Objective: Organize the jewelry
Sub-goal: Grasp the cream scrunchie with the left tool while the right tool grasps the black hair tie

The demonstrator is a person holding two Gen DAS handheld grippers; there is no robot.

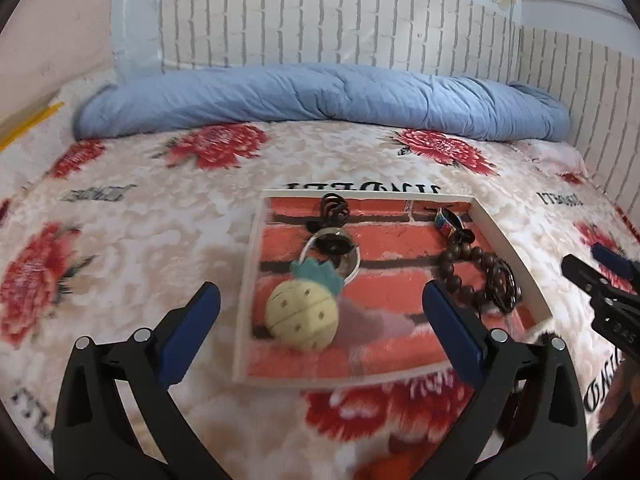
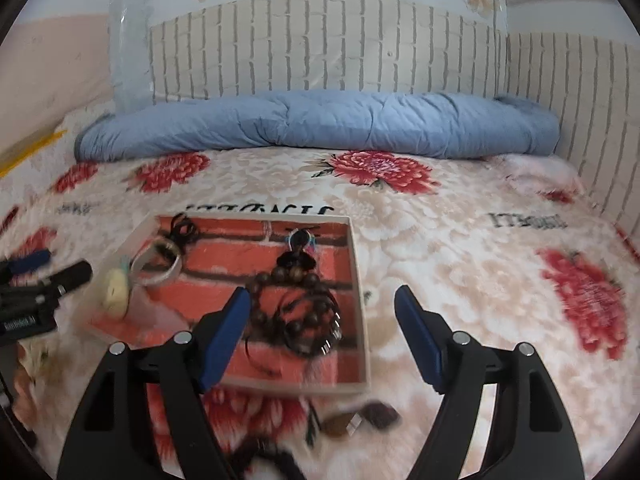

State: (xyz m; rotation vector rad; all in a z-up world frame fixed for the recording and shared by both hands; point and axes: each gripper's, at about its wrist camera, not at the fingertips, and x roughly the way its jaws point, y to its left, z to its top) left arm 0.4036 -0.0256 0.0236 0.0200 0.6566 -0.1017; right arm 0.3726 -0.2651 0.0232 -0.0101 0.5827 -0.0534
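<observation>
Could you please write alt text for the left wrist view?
Open left tongs hover over a shallow tray on a flowered bedspread. The tray holds a pineapple charm on a ring and a dark bead bracelet. The right tongs show at the right edge.

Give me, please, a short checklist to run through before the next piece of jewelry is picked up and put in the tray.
1. Left gripper open and empty: ok, its jaws stand wide above the tray.
2. Right gripper open and empty: ok.
3. Pieces left outside the tray: not ok, a brown pendant and a dark cord lie on the blanket just in front of the tray's near rim.
4. Free floor in the tray: ok, bare patch between the pineapple charm and the bead bracelet.
5. Picture sharp enough to aim: not ok, both views are blurred.
6. What kind of piece the pendant is: cannot tell.
</observation>
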